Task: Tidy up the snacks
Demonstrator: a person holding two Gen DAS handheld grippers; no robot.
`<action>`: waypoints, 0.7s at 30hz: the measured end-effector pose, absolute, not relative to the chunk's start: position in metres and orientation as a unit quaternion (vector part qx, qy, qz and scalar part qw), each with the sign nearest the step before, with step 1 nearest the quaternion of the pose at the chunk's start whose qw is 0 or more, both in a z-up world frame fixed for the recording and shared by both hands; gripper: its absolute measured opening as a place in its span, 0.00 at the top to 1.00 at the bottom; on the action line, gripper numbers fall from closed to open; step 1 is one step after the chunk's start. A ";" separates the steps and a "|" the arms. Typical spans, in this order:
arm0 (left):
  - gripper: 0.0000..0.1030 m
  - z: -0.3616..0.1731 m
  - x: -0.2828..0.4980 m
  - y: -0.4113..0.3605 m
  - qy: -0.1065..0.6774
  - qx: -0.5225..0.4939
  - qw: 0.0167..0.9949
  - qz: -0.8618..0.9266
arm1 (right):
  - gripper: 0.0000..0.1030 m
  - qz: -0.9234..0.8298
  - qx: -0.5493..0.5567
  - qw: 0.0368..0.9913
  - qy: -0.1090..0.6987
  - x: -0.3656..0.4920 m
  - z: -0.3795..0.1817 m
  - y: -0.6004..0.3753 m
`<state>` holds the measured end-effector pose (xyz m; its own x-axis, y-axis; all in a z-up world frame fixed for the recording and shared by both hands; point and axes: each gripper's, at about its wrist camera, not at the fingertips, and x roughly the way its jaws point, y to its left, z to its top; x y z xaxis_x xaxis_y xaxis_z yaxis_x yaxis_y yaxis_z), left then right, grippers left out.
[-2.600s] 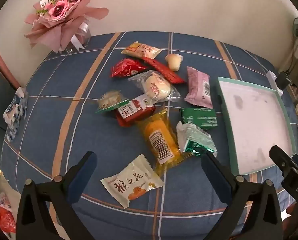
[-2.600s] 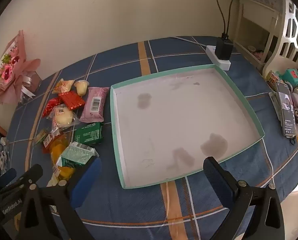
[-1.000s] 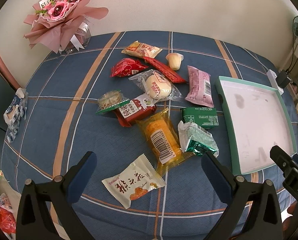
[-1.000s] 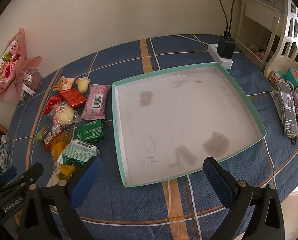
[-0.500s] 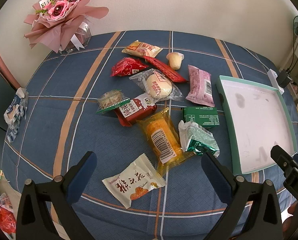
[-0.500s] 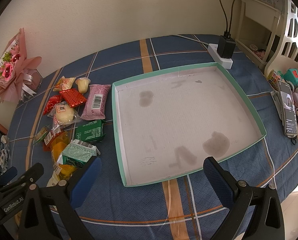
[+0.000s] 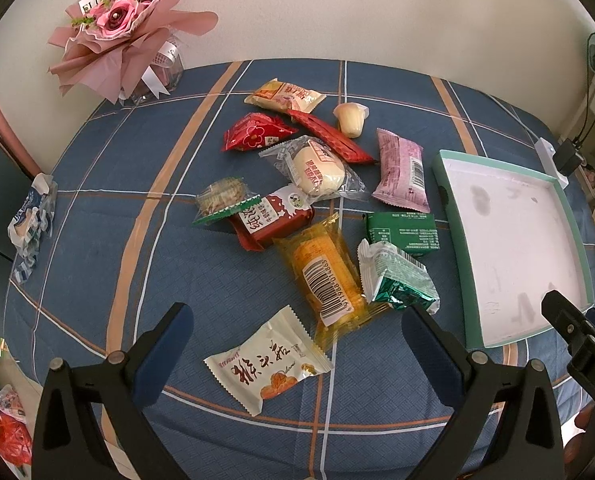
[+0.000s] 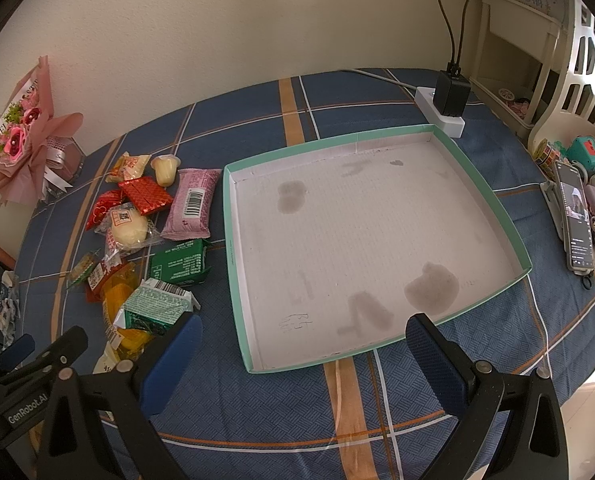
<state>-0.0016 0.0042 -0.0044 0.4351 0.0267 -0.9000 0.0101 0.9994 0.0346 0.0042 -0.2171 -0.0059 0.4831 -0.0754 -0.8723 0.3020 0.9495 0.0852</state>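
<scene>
Snacks lie loose on the bench (image 7: 97, 216), all at 9 o'clock of the tray (image 8: 521, 268), and none is in the tray yet. The left gripper (image 7: 297, 330) hangs over the near packets with jaws wide open and empty. The right gripper (image 8: 303, 338) hangs over the near edge of the tray, jaws also wide open and empty.

The white packet (image 7: 268, 361) sits just between the left jaws, toward 6 o'clock of the pile. I judge it the likely first pick. It is flat and puffed, so the jaws may slide off the foil or catch only a sealed edge, and then it can drop on the way.

The orange packet (image 7: 325, 276) lies touching the green-silver packet (image 7: 397, 278) and seems to lie partly under the red packet (image 7: 271, 216). A careless closing there can take two packets together, or drag the neighbours.

The bun (image 7: 317, 170) in its clear wrap and the jelly cup (image 7: 351, 119) at 12 o'clock are soft or round; a hard squeeze may crush the one, and the other may roll away.

The two grippers are near each other at the tray's left side, so they can collide there.
</scene>
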 end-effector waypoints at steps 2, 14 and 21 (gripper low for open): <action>0.00 -0.005 -0.002 0.005 0.532 0.017 0.847 0.005 | 0.00 -0.111 0.114 0.854 0.496 0.004 -0.006 -0.217; 0.00 -0.009 -0.002 0.011 0.539 0.007 0.842 0.011 | 0.00 -0.109 0.110 0.853 0.498 0.004 -0.009 -0.214; 0.00 -0.014 -0.001 0.042 0.562 -0.057 0.824 0.048 | 0.00 -0.074 0.123 0.844 0.517 0.013 -0.016 -0.200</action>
<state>-0.0010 0.0417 -0.0142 0.3643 0.0156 -0.9311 -0.1427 0.9890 -0.0393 0.0131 -0.1999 -0.0162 0.4549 0.0023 -0.8905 0.2516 0.9589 0.1310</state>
